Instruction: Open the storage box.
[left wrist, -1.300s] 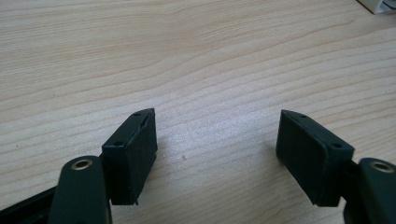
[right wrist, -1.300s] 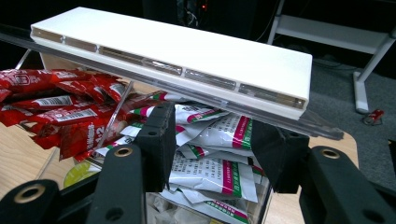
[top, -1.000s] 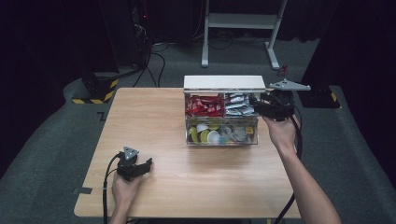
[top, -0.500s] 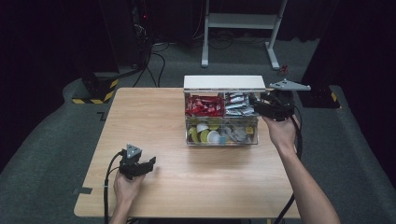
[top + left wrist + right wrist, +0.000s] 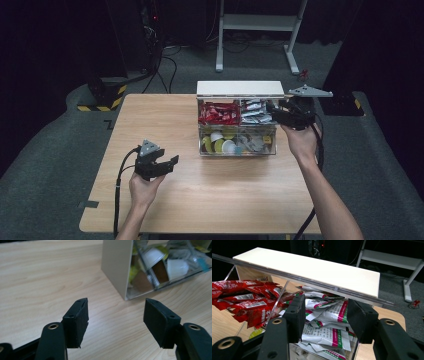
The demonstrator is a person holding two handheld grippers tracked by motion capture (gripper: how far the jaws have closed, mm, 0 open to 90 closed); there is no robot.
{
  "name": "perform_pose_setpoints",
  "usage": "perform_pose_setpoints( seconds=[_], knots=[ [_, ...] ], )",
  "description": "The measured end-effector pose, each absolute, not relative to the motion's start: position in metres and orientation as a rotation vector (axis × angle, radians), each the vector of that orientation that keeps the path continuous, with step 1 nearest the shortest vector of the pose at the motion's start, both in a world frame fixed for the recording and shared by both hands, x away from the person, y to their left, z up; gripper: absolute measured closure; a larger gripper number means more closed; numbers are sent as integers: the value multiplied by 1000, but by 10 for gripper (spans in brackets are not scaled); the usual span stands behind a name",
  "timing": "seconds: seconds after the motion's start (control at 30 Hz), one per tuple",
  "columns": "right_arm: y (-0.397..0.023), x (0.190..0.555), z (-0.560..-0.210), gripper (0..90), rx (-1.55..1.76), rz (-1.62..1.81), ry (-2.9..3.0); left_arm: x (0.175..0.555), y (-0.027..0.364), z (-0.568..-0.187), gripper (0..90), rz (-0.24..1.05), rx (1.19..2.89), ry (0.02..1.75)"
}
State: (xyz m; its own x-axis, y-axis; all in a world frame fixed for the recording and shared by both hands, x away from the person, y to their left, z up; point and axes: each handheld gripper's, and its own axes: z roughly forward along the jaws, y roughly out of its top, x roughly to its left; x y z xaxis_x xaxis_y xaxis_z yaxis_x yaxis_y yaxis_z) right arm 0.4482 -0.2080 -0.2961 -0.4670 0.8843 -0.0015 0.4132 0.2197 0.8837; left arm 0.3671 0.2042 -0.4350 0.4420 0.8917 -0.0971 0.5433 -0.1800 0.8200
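Right gripper view puts your right hand-held gripper [image 5: 325, 315] with jaws spread, holding nothing, poised over the silver-white sachets with green and pink print [image 5: 324, 333] in the rear right compartment of the clear plastic organiser box [image 5: 237, 150]. Nothing has been picked yet, I judge. Your left hand-held gripper [image 5: 116, 322] gapes wide and empty over the pale wooden counter [image 5: 150, 120], near the box's left end.

A light wooden table [image 5: 210, 195] with a pale grain stands on grey carpet. Directly on it, toward the far right part of the top, sits a clear plastic organizer box [image 5: 237, 146] with compartments, its white lid [image 5: 240, 88] raised at the back edge. The box rests flat on the wood.
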Motion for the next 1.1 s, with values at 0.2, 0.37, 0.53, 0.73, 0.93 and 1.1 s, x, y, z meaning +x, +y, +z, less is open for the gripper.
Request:
perform_pose_setpoints(
  seconds=[0.2, 0.37, 0.53, 0.73, 0.93, 1.1],
  knots=[
    [-208, 448, -296, 494, 1193, 1195, 1982, 374, 196, -417, 386, 513, 1862, 1180],
    [-208, 448, -296, 494, 1197, 1198, 1985, 379, 189, -404, 391, 506, 1857, 1153],
    [-208, 449, -296, 494, 1197, 1197, 1986, 384, 177, -383, 397, 501, 1850, 1104],
    [-208, 449, -295, 494, 1203, 1198, 1987, 393, 170, -367, 420, 500, 1833, 1084],
    [-207, 449, -293, 493, 1199, 1193, 1991, 397, 164, -355, 423, 490, 1821, 1057],
    [-207, 449, -293, 493, 1198, 1194, 1989, 400, 157, -344, 424, 485, 1806, 1031]
  ],
)
